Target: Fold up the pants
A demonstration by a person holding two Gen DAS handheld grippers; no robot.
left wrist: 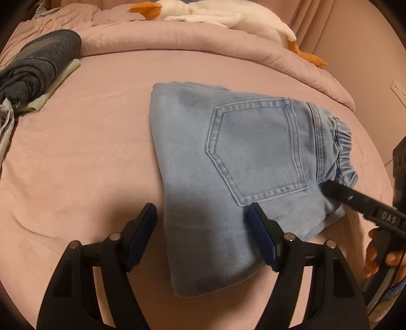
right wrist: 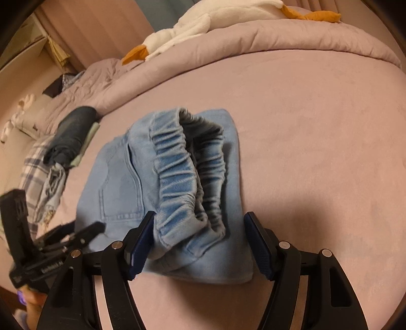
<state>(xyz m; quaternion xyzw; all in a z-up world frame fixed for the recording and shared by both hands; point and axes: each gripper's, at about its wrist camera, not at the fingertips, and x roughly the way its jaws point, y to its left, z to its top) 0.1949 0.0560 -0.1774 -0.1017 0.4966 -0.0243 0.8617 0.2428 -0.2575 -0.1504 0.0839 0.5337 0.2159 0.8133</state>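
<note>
Light blue denim pants [left wrist: 228,165] lie folded in a compact bundle on the pink bed, back pocket up. The elastic waistband [right wrist: 187,175] faces the right wrist camera. My left gripper [left wrist: 201,215] is open, its jaws spread over the bundle's near left edge, one finger on the sheet and one on the denim. My right gripper [right wrist: 199,226] is open, its jaws on either side of the waistband end without pinching it. In the left wrist view the right gripper's finger [left wrist: 355,198] touches the waistband corner. The left gripper [right wrist: 76,236] shows at the lower left of the right wrist view.
A pink sheet [left wrist: 88,157] covers the bed. A stack of folded dark blue and green clothes [left wrist: 38,71] lies at the far left, with plaid fabric [right wrist: 35,167] beside it. A rolled pink duvet [left wrist: 177,40] and a white plush goose [left wrist: 215,15] lie at the back.
</note>
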